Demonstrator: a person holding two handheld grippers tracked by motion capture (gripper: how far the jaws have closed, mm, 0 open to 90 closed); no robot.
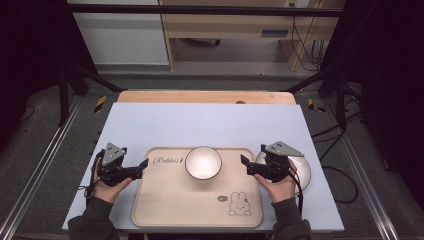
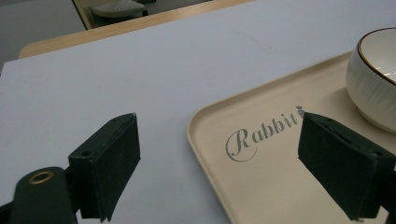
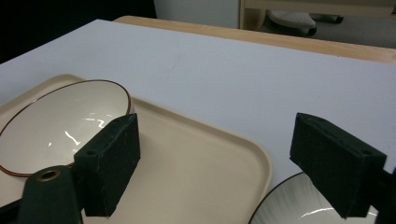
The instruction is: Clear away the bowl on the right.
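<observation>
Both grippers, left (image 1: 145, 163) and right (image 1: 243, 160), I hold agape flanking the tray (image 1: 165, 205), ready for bowl (image 1: 203, 162) and plate (image 1: 302, 172).

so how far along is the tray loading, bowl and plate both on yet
Partly done, it seems. The bowl already sits on the tray, near its far edge. The plate is still on the table, right of the tray, under the right hand-held gripper. Nothing is in hand: that gripper and the left hand-held gripper are both open and empty. Left, probably: moving the plate onto the tray.
</observation>
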